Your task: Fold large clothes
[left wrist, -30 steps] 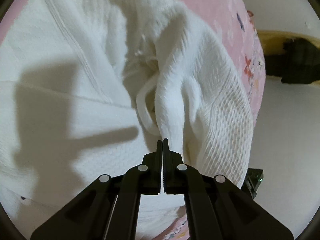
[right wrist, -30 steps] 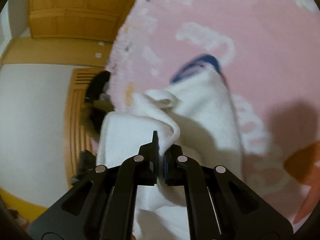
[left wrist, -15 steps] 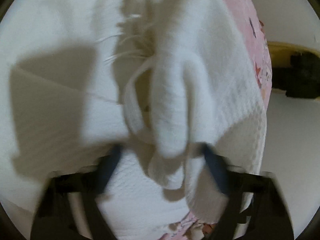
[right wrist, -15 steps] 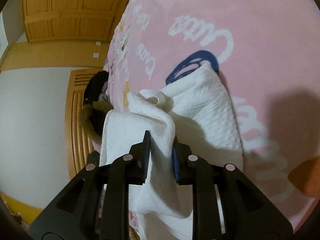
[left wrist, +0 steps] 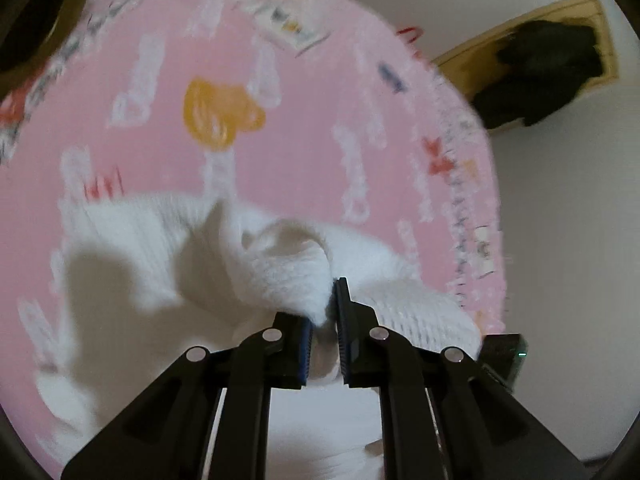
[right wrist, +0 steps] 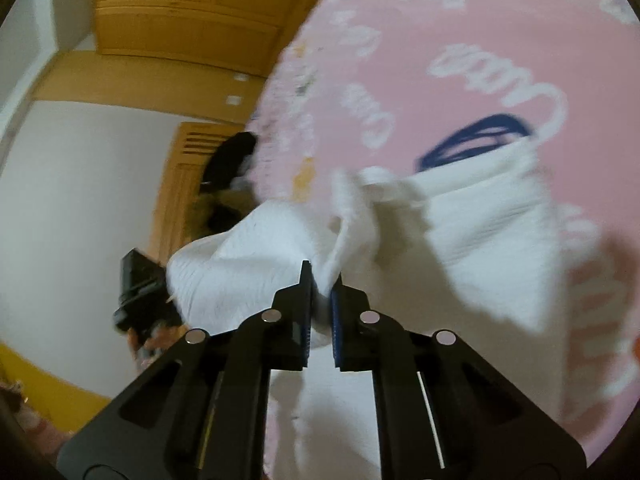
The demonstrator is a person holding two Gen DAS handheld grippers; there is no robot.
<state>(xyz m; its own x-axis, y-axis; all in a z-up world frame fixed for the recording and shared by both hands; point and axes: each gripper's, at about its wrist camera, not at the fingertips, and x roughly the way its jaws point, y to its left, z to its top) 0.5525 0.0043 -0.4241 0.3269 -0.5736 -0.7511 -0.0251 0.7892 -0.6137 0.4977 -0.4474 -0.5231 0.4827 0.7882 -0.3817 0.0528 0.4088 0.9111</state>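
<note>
- Left wrist view: the left gripper (left wrist: pixel 325 312) had its jaws nearly closed, a bunched fold of the white garment (left wrist: pixel 280 276) pinched between the blue pads. The rest of the cloth spread left of the jaws and beneath them over the pink bedspread (left wrist: pixel 280 60), which lay ahead
- Right wrist view: the right gripper (right wrist: pixel 322 300) was nearly closed on a fold of the white garment (right wrist: pixel 488 232). Cloth fanned ahead and right of the jaws on the pink bedspread (right wrist: pixel 500 20); wooden cabinets (right wrist: pixel 180 12) stood far left
</note>
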